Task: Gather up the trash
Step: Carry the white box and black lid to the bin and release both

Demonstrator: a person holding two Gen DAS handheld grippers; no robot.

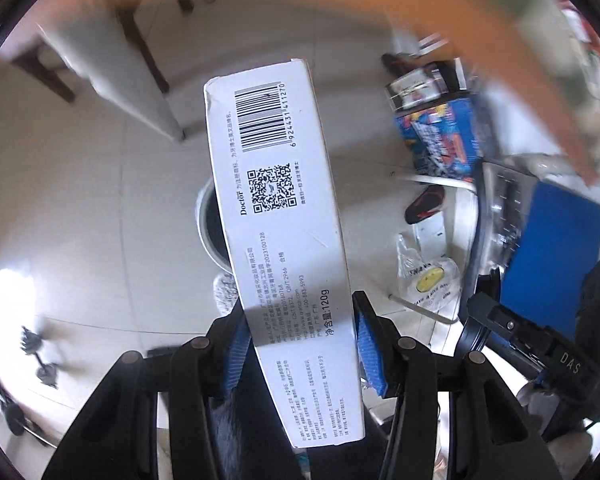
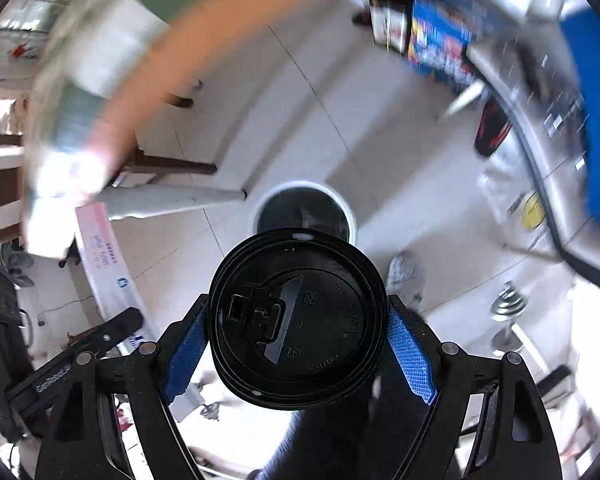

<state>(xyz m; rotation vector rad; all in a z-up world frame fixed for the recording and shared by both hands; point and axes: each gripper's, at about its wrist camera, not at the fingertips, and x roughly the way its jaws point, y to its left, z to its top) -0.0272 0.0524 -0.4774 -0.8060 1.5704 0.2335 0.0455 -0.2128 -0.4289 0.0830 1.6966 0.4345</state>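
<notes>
Pale floor tiles (image 1: pixel 100 208) fill the left wrist view, with a dark-legged wooden chair (image 1: pixel 100 60) draped in white cloth at 11 o'clock and a small dumbbell (image 1: pixel 40 356) at 8 o'clock. At 2 o'clock lie a blue printed package (image 1: pixel 444 136) and a boxed item (image 1: pixel 420 84), with a clear plastic bag bearing a yellow disc (image 1: pixel 428 280) at 4 o'clock. A blurred orange counter edge (image 1: pixel 440 20) arcs across the top.

Matt white cardboard box (image 1: pixel 284 216); glossy black plastic lid (image 2: pixel 298 320); smooth pale floor tiles (image 1: pixel 100 220).
</notes>
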